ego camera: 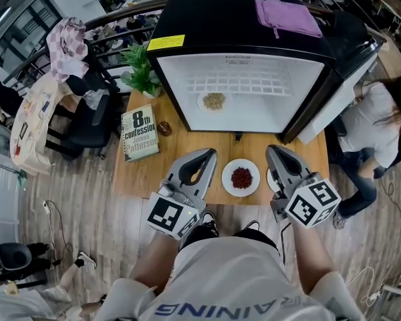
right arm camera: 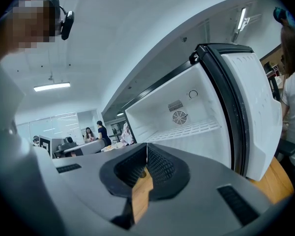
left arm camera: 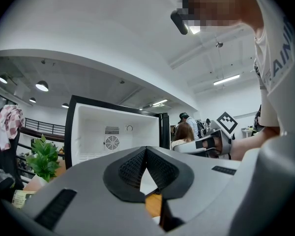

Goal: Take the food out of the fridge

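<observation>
Setting: open-plan office with a plank floor (ego camera: pixel 87 199). A wooden table (ego camera: pixel 187 154) carried a small black fridge (ego camera: pixel 227 19) with its door (ego camera: pixel 344 85) swung open to the right.

Task item: one plate of pale food (ego camera: pixel 214 101) lay inside the fridge on the white bottom, in front of the wire shelf (ego camera: pixel 240 84). It was well apart from both grippers.

Left gripper (ego camera: pixel 207 154): it was held out level from the forearm over the near edge of the table and aimed at the fridge. Its jaws were closed tip to tip, with nothing between them.

Right gripper (ego camera: pixel 275 151): it was held alongside in the same pose and tilted slightly down. Its jaws were likewise closed and empty.

Between the grippers: a plate of red food (ego camera: pixel 240 178) sat on the table. A second plate (ego camera: pixel 272 179) was mostly hidden under the right gripper.

Other table items: a book (ego camera: pixel 140 133), a potted plant (ego camera: pixel 142 71), and a small brown object (ego camera: pixel 164 128) that was too small to identify. A purple cloth (ego camera: pixel 286 15) lay on top of the fridge.

Head view only: both plates of food, the book, the cloth, and a bystander (ego camera: pixel 381 126) beside the door.

Left gripper view only: a round fan (left arm camera: pixel 112 142) on the fridge's back wall. The right gripper was also seen from the side there.

Right gripper view only: the door's inner face, and distant people at desks (right arm camera: pixel 93 132).
</observation>
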Motion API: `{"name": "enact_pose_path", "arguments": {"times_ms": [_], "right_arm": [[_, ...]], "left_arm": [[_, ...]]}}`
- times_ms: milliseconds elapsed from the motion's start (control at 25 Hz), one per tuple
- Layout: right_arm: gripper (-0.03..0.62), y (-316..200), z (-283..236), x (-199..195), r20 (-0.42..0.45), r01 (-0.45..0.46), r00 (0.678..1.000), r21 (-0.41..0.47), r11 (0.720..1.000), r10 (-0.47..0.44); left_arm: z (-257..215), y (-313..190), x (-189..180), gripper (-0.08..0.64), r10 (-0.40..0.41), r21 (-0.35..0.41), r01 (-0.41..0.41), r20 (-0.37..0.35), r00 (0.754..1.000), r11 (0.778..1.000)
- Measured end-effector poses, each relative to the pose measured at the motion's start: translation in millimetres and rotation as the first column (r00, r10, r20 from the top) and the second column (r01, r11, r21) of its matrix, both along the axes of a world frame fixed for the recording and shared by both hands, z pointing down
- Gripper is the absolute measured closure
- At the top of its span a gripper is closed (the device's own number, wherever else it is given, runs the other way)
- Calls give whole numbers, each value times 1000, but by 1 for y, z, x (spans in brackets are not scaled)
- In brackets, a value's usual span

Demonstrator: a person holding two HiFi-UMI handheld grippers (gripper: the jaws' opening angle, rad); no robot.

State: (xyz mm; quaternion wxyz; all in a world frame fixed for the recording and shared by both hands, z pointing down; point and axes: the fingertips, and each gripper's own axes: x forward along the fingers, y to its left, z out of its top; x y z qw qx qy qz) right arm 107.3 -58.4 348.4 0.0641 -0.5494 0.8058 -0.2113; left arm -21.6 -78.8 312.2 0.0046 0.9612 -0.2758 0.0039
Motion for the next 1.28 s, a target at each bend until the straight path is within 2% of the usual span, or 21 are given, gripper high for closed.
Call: {"name": "enact_pose_path", "arguments": {"times_ms": [240,320,520,640,760,920,1120,1280], "right_arm": [[559,-23,36,-7,130,17,992,-153,988,3],[469,-29,47,-10,162,24,987,-195,980,9],[441,-55,75,-15,290,19,954,-292,956,70],[406,-83,95,-15,399,-5,904,-354,935,156],[400,-110,120,-14,497,-23,831,-417,909,249],[400,-140,151,-13,563,-54,746,-480,875,355],[402,-176,181,-16,600,-65,673,-533,844,431],[402,-200,204,-22,589,-66,651,-585,809,479]], "left_arm": [[6,-2,-11,554,-27,-5,27,-6,1000,1000],[10,-3,-18,554,-38,-13,38,-1,999,999],[17,-11,-40,554,-78,-32,78,-15,997,996],[23,-18,-53,554,-99,-35,98,-17,995,995],[32,-23,-65,554,-114,-44,113,-18,993,993],[43,-32,-81,554,-133,-80,131,-25,991,988],[51,-49,-95,554,-149,-137,144,-30,988,980],[60,-63,-103,554,-148,-145,144,-19,989,979]]}}
